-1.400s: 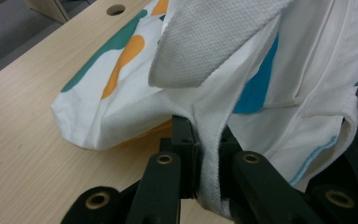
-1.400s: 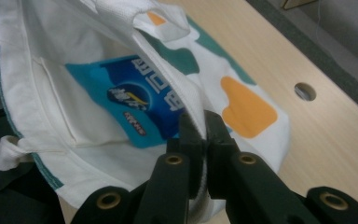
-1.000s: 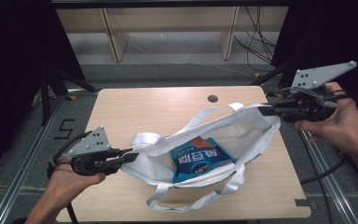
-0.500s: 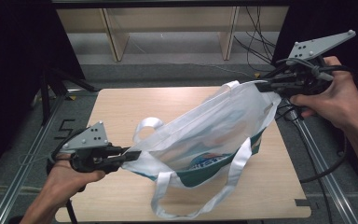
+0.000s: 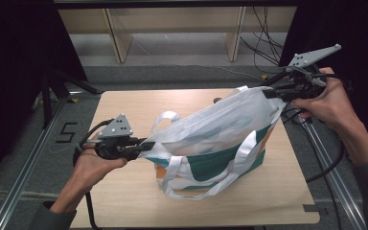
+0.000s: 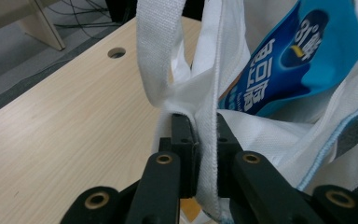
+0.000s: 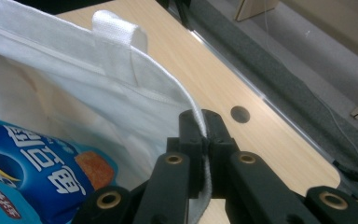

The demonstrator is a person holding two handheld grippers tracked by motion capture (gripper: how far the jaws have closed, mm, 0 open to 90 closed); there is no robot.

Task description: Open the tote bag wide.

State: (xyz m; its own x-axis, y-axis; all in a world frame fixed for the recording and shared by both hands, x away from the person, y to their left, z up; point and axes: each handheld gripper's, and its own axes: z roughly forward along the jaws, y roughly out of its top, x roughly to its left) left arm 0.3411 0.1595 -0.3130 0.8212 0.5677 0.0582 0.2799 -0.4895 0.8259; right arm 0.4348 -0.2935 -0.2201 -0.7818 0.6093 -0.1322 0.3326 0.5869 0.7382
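In the high view, a white tote bag (image 5: 215, 143) was stretched over the wooden table (image 5: 124, 108), held between the left gripper (image 5: 141, 146) and right gripper (image 5: 268, 93). In the left gripper view, the bag's hem was clamped, a blue snack packet (image 6: 289, 56) beside it. In the right gripper view, the rim was clamped likewise.

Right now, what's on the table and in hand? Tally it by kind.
Tote bags: 1, white with teal and orange print
Blue snack packets: 1, inside the bag
Grippers: 2, left gripper and right gripper, each clamped on the bag's rim
Total: 4
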